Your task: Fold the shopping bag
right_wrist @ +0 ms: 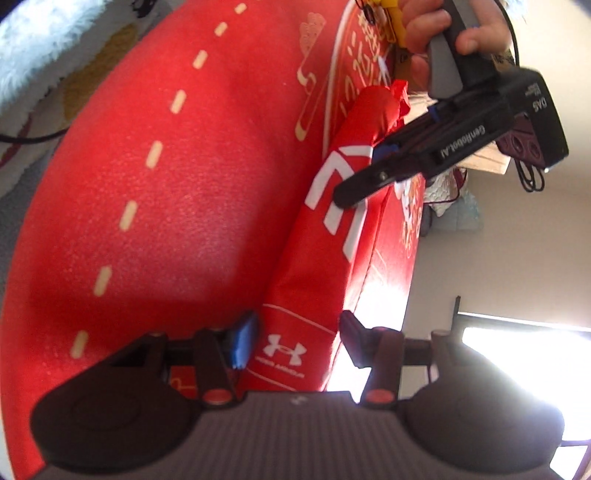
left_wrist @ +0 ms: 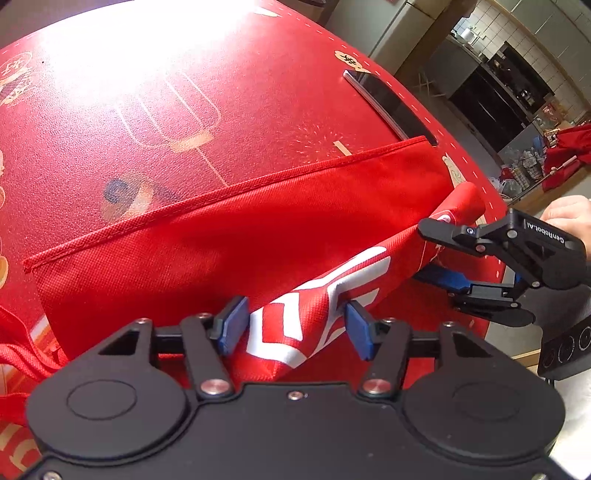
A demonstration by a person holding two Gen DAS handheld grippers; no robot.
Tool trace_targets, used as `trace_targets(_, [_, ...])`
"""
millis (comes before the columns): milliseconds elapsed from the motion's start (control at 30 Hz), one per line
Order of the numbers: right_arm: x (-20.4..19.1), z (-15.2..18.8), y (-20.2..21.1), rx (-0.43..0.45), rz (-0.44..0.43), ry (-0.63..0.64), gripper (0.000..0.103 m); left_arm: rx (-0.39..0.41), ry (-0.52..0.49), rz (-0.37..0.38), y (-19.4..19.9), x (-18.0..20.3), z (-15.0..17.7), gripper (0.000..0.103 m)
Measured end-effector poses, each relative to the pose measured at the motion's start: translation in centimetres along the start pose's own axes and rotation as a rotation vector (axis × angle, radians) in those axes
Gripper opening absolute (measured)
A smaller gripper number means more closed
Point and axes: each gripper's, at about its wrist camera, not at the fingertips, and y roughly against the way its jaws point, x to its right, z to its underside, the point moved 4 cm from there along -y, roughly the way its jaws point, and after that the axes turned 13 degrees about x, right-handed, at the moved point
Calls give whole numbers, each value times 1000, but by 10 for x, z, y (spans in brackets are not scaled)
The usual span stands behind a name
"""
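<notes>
Left wrist view: left gripper (left_wrist: 291, 325) low over the near edge of the table, blue pads (left_wrist: 232, 325) apart, a raised fold of the red shopping bag (left_wrist: 207, 254) between them; no clear pinch on the cloth. White lettering shows on that fold. The rest of the bag lies flat beyond, hemmed edge running diagonally across the red patterned tablecloth (left_wrist: 166, 122). Red bag handles (left_wrist: 22, 354) trail off at the near left.

Right gripper (left_wrist: 428, 254) comes in from the right edge, held by a hand (left_wrist: 569, 218), fingers apart, straddling the far end of the same rolled fold.

Farther back, a dark phone (left_wrist: 391, 107) lies flat near the table's far right edge, just beyond the bag's hem.

Right wrist view: right gripper (right_wrist: 295, 339) with fingers apart, the bag's folded ridge (right_wrist: 306, 325) with a white logo between them; contact cannot be told. The ridge runs along the table's right edge up to the left gripper (right_wrist: 369, 177), held by the other hand (right_wrist: 461, 29). Tablecloth with dashed cream border to the left.
</notes>
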Motion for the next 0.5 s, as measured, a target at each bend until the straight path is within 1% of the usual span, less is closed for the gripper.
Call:
trace_targets(133, [10, 3, -4, -5, -19, -70, 45, -5, 18, 12, 1, -3, -1, 59])
trace_targets(233, [18, 3, -8, -19, -45, -129, 41, -1, 42, 24, 3, -7, -1, 59])
trace_targets(300, [23, 4, -10, -26, -70, -168, 33, 2, 47, 29, 3, -8, -1, 59])
trace_targets(333, [30, 6, -12, -29, -93, -228, 33, 3, 49, 30, 3, -9, -1, 59])
trace_targets(400, [50, 14, -17, -40, -153, -397, 31, 8, 37, 27, 4, -7, 0, 59])
trace_targets(467, [69, 23, -22, -48, -217, -560, 32, 11, 6, 17, 6, -4, 2, 59])
trace_targets(500, [76, 28, -24, -48, -247, -619, 32, 15, -33, 1, 6, 1, 3, 61])
